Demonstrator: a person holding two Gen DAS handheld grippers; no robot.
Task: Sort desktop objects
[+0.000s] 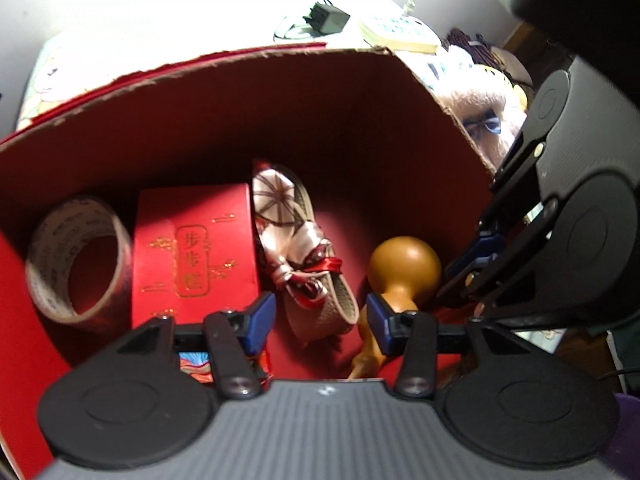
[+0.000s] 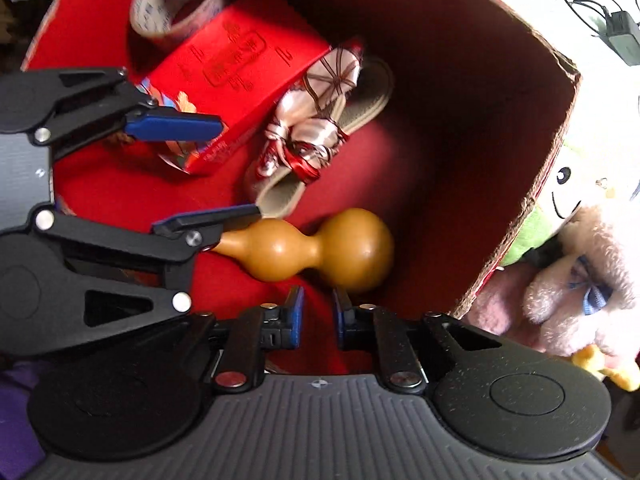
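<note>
Both my grippers point steeply down into the red cardboard box (image 2: 472, 92). My left gripper (image 1: 320, 316) has its fingers apart over the box floor, gripping nothing. My right gripper (image 2: 318, 320) has its fingers nearly together, nothing between them. Just beyond them the gourd (image 2: 316, 250) lies on its side on the box floor, beside the slipper (image 2: 320, 136), red carton (image 2: 236, 76) and tape roll (image 2: 176, 4). Outside the box, plush toys (image 2: 576, 280) crowd its right wall, and a black adapter (image 1: 326, 18) lies on the brightly lit surface behind.

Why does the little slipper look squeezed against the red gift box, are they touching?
Touching. In the left wrist view the slipper, wrapped in patterned cloth, lies right along the red gift box's side with no floor showing between them.
</note>
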